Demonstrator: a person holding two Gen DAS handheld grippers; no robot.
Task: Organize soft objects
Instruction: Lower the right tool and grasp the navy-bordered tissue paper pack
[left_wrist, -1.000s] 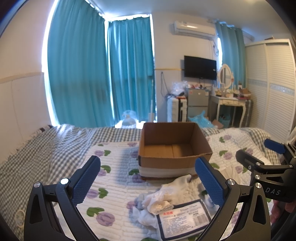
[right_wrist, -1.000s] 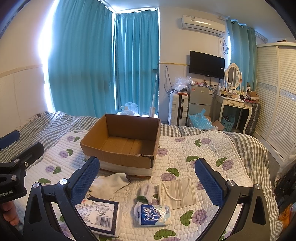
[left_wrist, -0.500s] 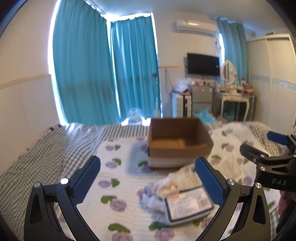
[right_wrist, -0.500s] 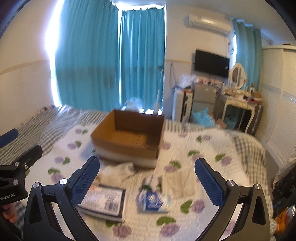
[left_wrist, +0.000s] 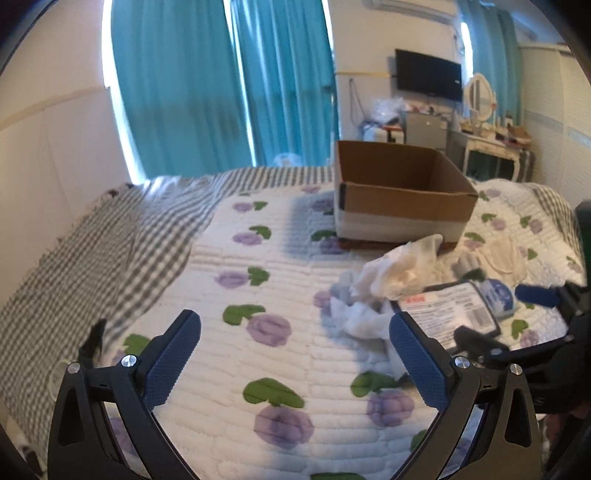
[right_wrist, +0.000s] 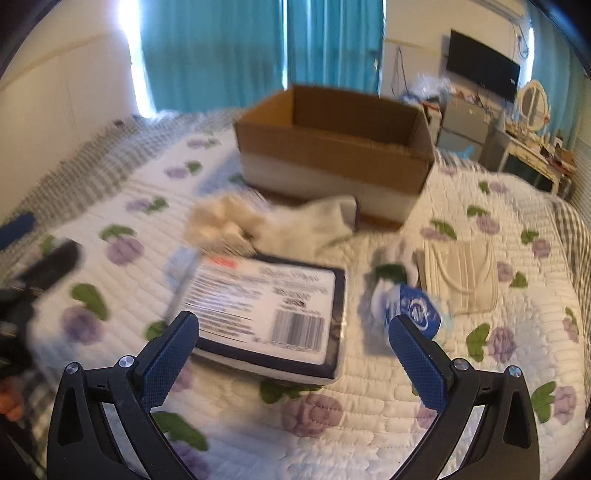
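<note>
While both spread, right claw hovers above wipes pack.

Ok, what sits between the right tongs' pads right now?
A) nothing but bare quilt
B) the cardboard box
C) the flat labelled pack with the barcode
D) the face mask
C: in the right wrist view, the open right tongs frame the flat labelled pack, lying on the quilt.

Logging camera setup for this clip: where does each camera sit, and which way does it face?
Left wrist: on the left gripper, facing along its open fingers over the quilt toward the cardboard box; the right gripper shows at right.
Right wrist: on the right gripper, fingers open, aimed at the flat labelled pack; the left gripper blurs at left.
Shared: box, pack, white cloths.
</note>
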